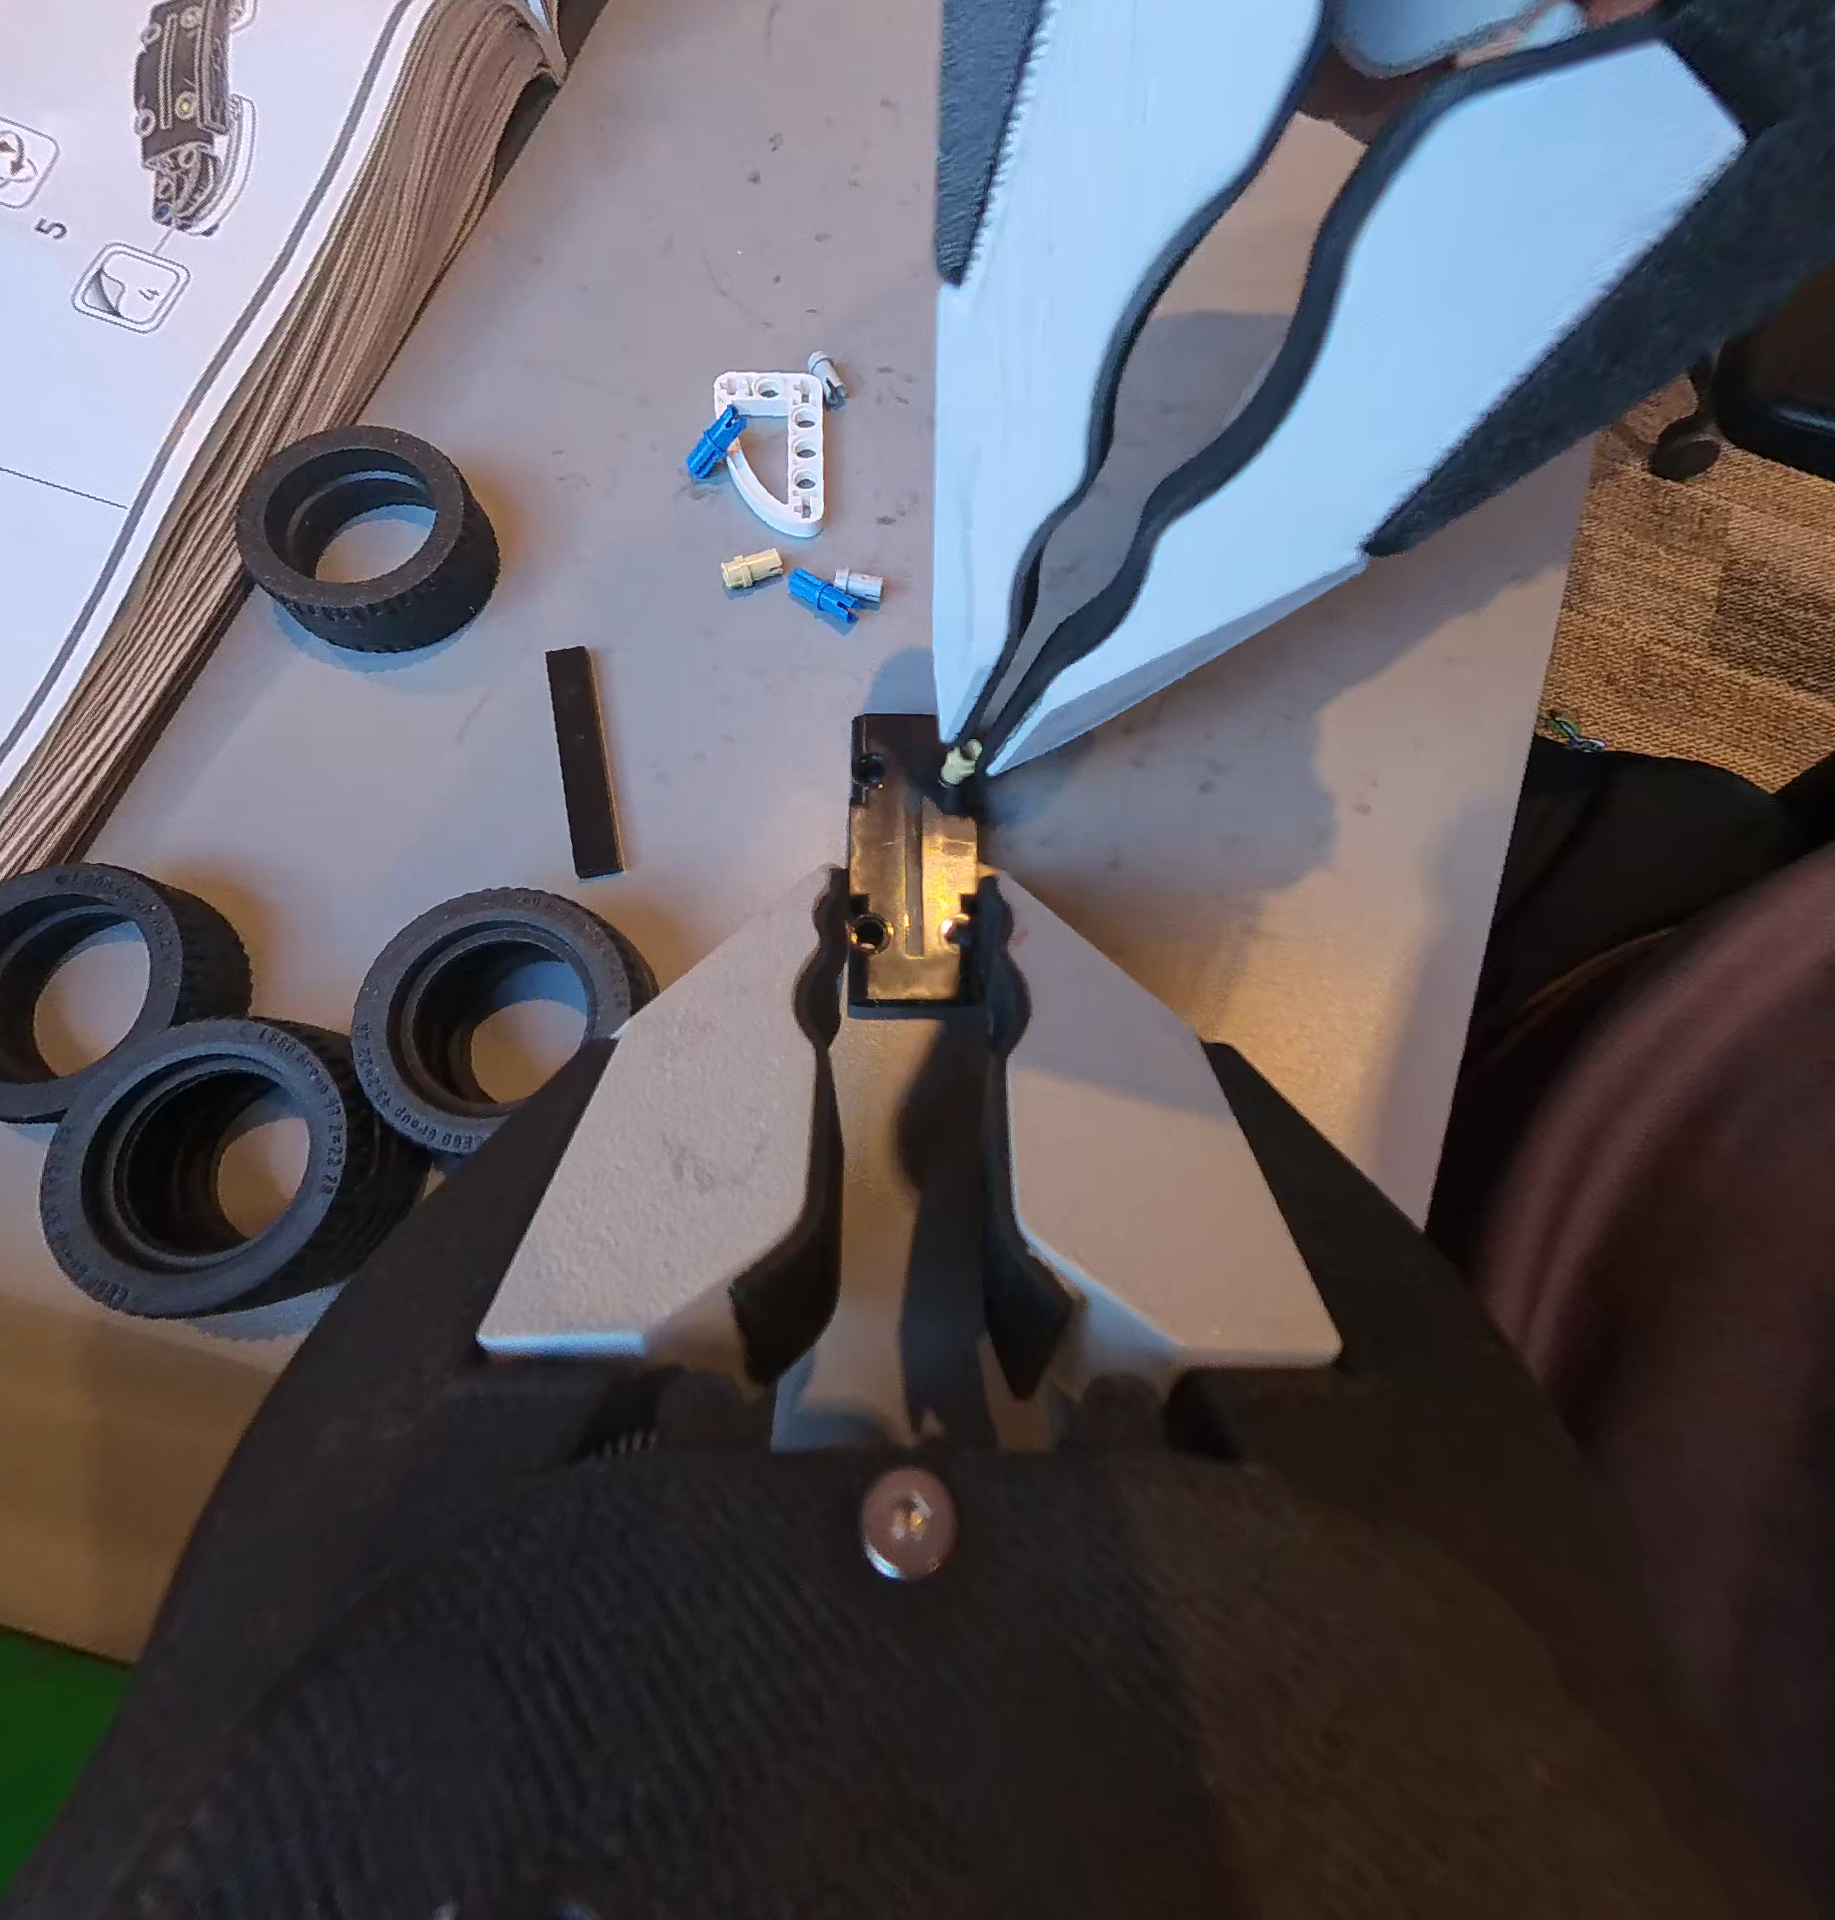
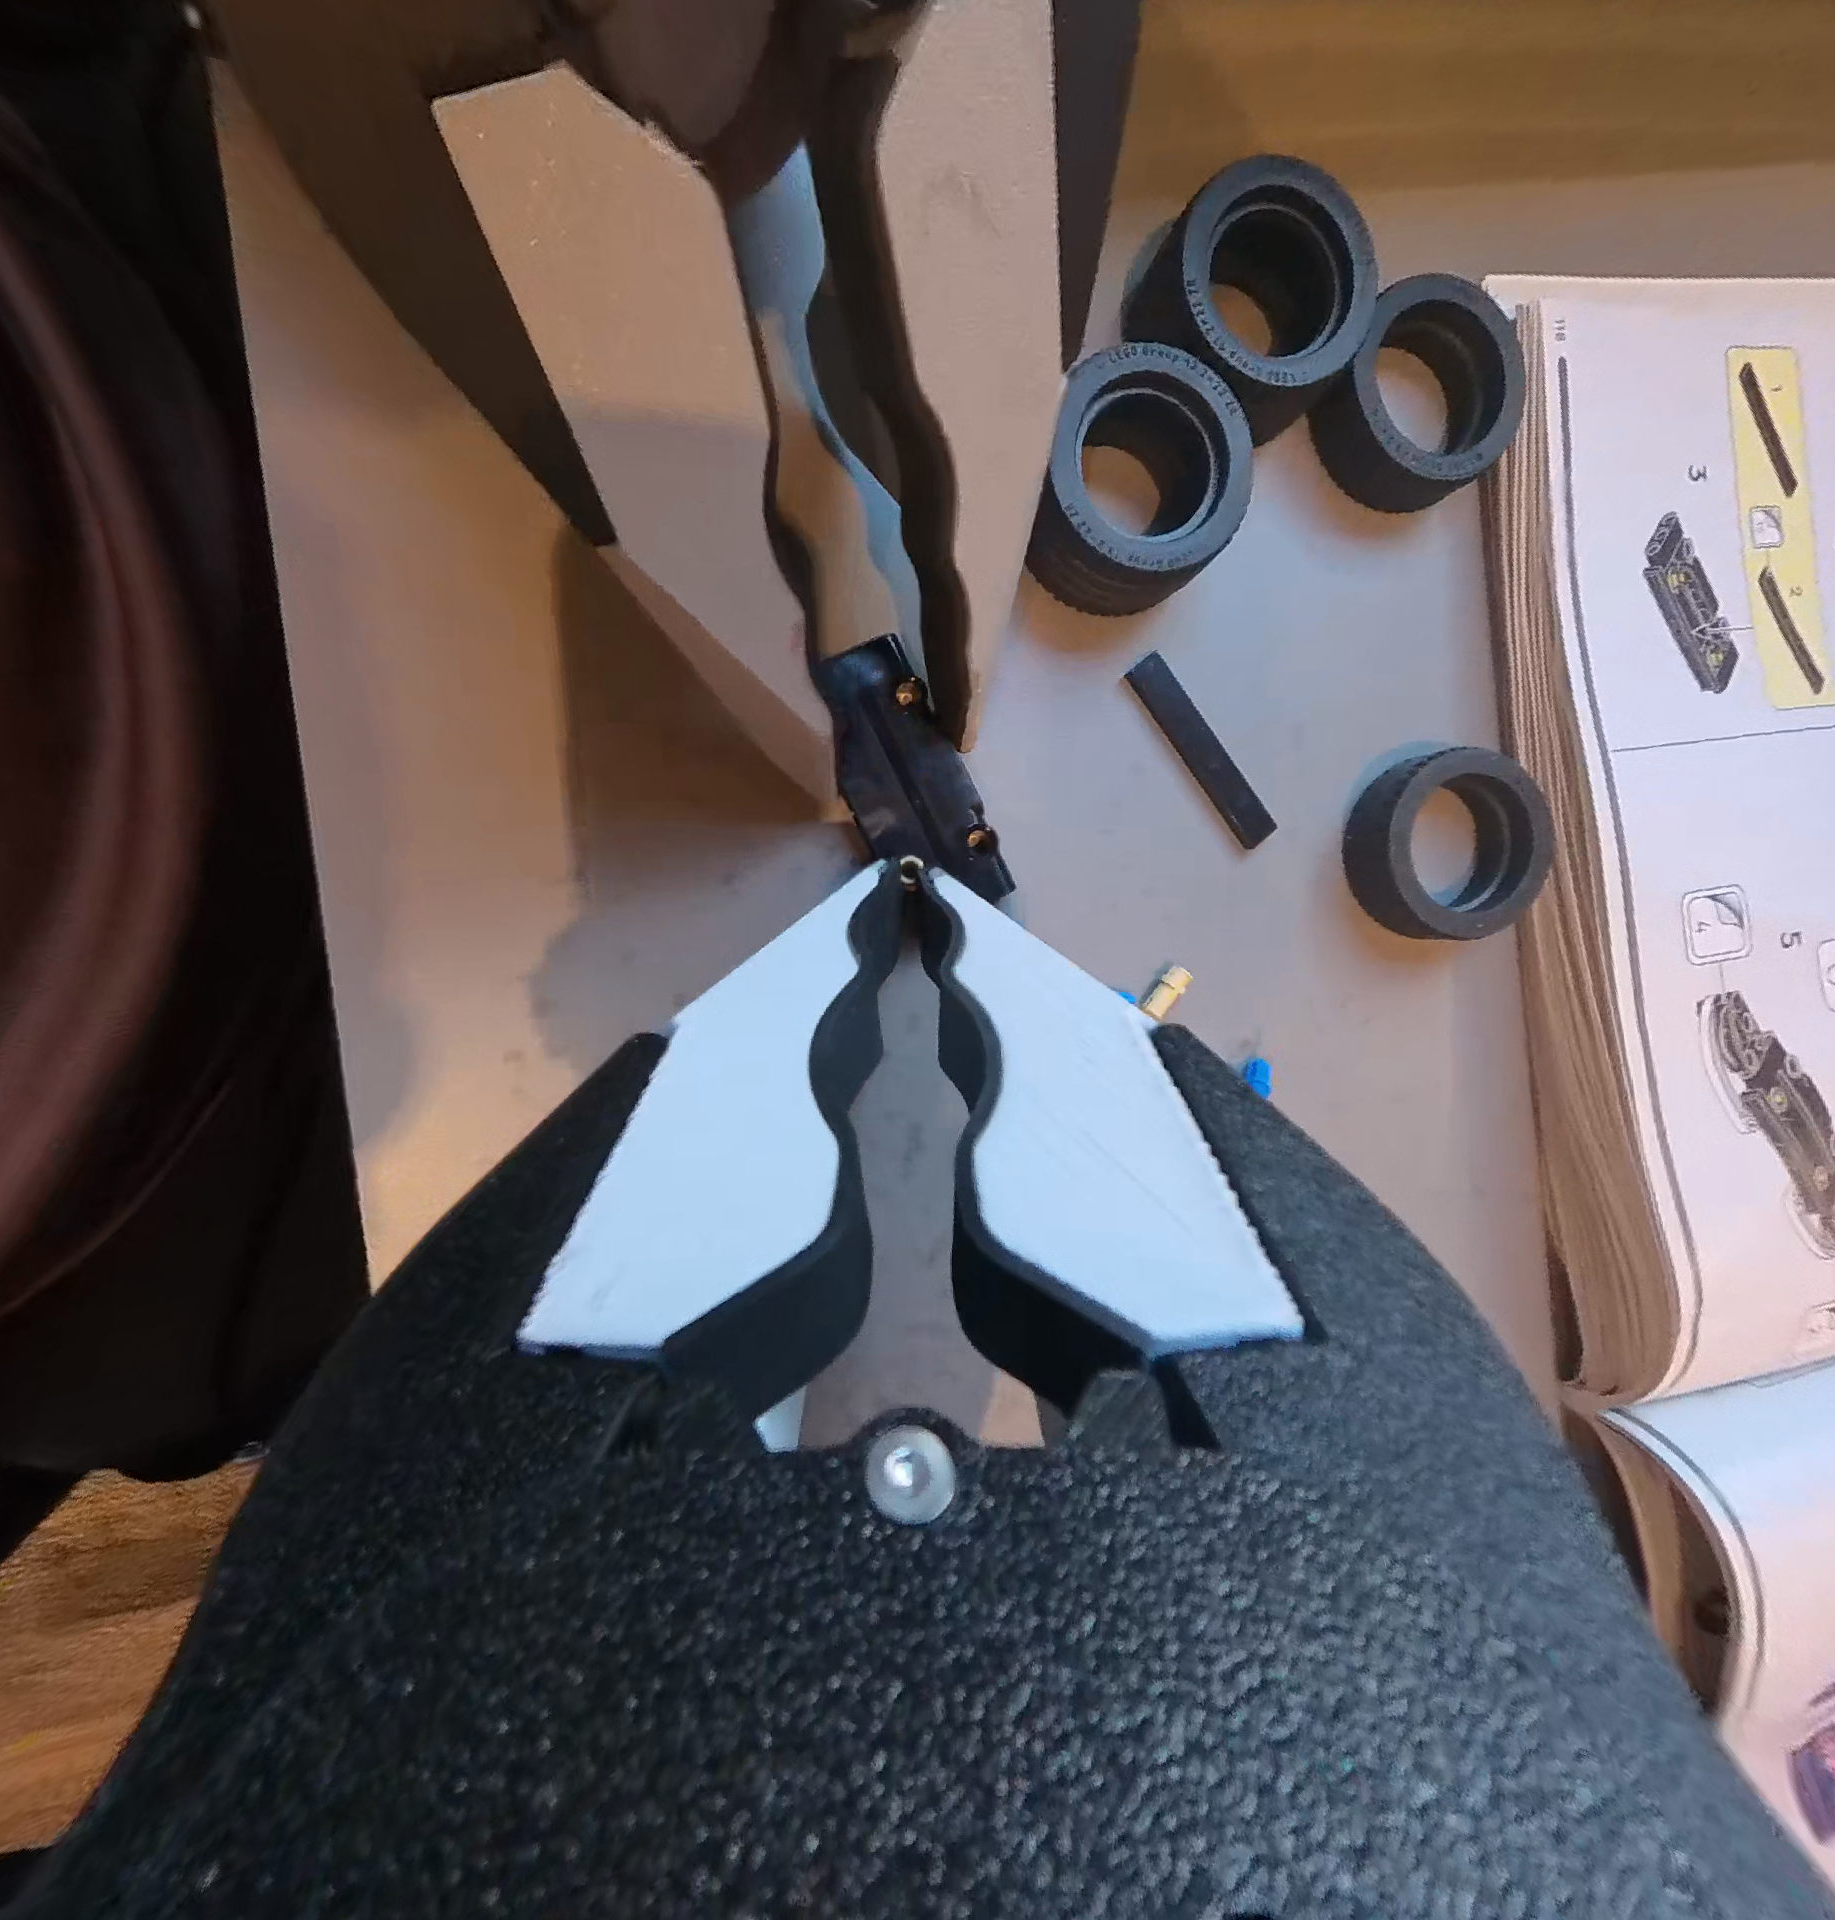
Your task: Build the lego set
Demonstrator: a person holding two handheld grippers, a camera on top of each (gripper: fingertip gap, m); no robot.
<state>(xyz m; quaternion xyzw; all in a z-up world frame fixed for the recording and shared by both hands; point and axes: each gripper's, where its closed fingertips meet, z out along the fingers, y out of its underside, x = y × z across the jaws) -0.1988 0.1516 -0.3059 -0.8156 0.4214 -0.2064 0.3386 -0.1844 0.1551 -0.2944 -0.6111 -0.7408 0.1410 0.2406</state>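
Early stage, left to right in the left wrist view: open instruction booklet (image 1: 113,364), four loose black tyres (image 1: 367,540), one black flat strip (image 1: 584,764), and a white curved beam (image 1: 778,447) with spare pins, all unassembled on the table (image 1: 632,208). Left gripper (image 1: 913,935) is clamped on the black block (image 1: 908,883). Right gripper (image 1: 970,753), closed on a tan pin (image 1: 958,767), is at the block's far corner hole; seating not confirmed.

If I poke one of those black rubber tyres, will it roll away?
Probably not as it lies. The lone black rubber tyre rests flat on its side on the grey table, so a poke would likely just slide it. Tipped onto its ribbed tread, it would probably roll. It's hollow, so likely light and a bit squashy.
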